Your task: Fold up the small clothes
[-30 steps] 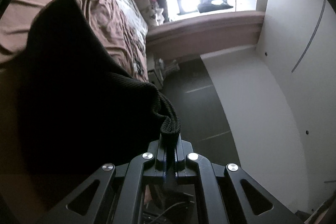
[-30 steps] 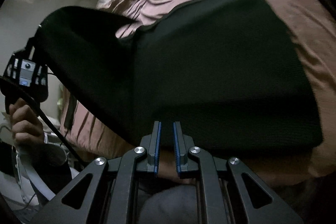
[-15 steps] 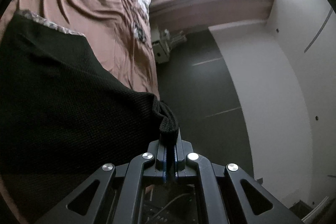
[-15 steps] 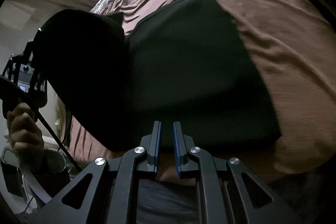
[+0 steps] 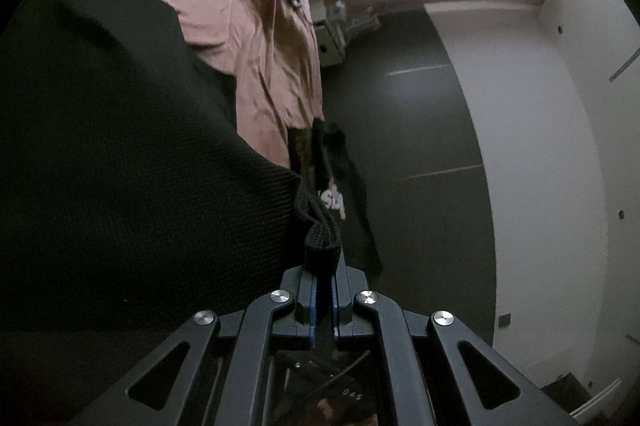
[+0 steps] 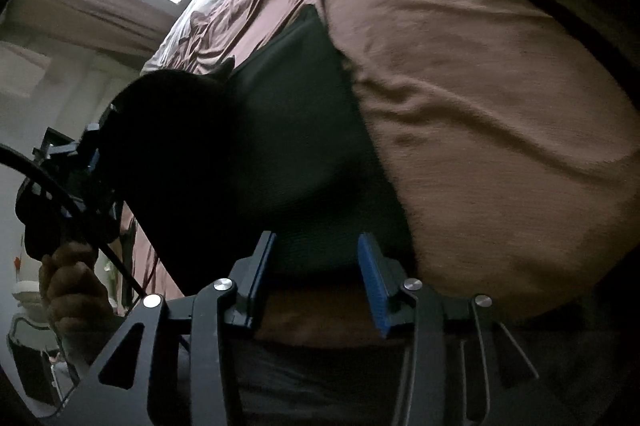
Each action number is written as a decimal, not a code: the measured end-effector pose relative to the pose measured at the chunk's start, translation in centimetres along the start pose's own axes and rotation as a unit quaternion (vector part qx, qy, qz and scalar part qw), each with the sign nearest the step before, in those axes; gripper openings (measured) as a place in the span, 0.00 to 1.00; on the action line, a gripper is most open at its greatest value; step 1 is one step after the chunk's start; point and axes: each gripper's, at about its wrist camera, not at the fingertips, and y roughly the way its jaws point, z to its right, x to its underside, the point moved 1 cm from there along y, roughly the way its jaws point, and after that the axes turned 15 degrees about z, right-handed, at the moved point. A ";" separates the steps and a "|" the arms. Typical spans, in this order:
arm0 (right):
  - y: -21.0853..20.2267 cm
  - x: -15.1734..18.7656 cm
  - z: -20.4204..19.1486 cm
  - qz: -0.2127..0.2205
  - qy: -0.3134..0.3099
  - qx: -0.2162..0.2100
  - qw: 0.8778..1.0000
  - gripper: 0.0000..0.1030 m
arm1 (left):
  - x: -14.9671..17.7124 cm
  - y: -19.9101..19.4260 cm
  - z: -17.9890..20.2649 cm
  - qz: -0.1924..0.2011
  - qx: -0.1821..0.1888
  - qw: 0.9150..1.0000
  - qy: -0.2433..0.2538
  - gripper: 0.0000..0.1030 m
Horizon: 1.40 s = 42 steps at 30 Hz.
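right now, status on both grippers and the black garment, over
Left gripper shut on black knit garment hem. Right gripper jaws opening, nothing pinched. Garment half folded on brown bedsheet. Nothing in the way.

The right gripper (image 6: 318,266), whose fingers (image 6: 370,278) stood nearly together a second ago, is now opening, with the near edge of the black knit garment (image 6: 296,130) lying between them on the bed (image 6: 480,106). The left gripper (image 5: 324,290) has carried its pinched corner of the garment across toward the right, so the raised flap now covers more of the flat part. In the left wrist view a dark printed garment (image 5: 340,186) hanging off the bed's edge has come into sight.
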 end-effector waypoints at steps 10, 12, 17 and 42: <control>-3.3 0.5 2.9 0.007 0.023 0.019 1.000 0.39 | 4.5 5.6 0.0 -0.080 -0.018 0.996 0.023 0.04; -3.6 0.6 3.3 0.007 0.027 0.024 0.999 0.39 | 5.5 6.6 -0.3 -0.096 -0.035 0.994 0.036 0.04; -4.8 0.6 4.2 0.008 0.033 0.032 0.999 0.39 | 7.5 8.1 -1.5 -0.130 -0.067 0.988 0.047 0.14; 0.6 -0.7 1.8 -0.002 0.013 0.007 1.000 0.39 | -0.3 -8.0 -3.9 0.001 -0.153 0.984 0.093 0.75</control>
